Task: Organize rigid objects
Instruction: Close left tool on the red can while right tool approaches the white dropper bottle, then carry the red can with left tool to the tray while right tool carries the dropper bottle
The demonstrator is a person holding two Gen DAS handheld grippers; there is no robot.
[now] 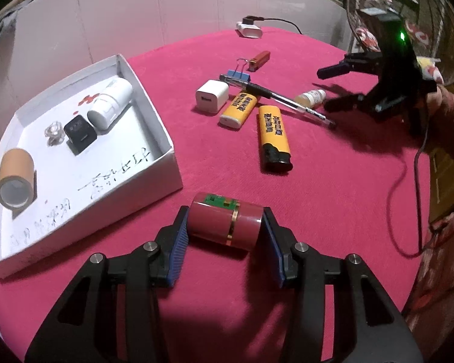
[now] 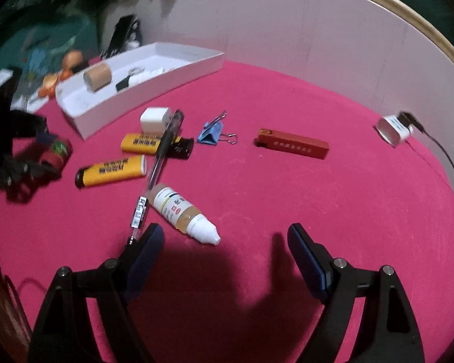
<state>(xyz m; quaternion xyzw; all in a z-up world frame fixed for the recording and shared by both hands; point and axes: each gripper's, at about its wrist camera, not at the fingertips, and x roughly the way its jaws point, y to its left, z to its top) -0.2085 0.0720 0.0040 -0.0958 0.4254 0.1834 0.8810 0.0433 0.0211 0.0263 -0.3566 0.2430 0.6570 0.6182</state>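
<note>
My left gripper (image 1: 225,227) is shut on a dark red cylinder (image 1: 224,224) with a gold band, held just above the pink cloth beside the white box (image 1: 154,115). It also shows at the left of the right wrist view (image 2: 56,152). The box holds a brown tape roll (image 1: 15,178), a black charger (image 1: 80,134), a white bottle (image 1: 110,103) and a small clear piece. My right gripper (image 2: 224,239) is open and empty, close to a small dropper bottle (image 2: 181,213) and the tip of a pen (image 2: 157,169). Two yellow lighters (image 2: 112,171) (image 2: 140,143) lie beyond.
On the cloth lie a white charger cube (image 1: 212,95), a blue binder clip (image 2: 212,133), a red rectangular lighter (image 2: 293,145) and a white adapter with a black cable (image 2: 393,128) at the far edge. A white wall panel rings the table.
</note>
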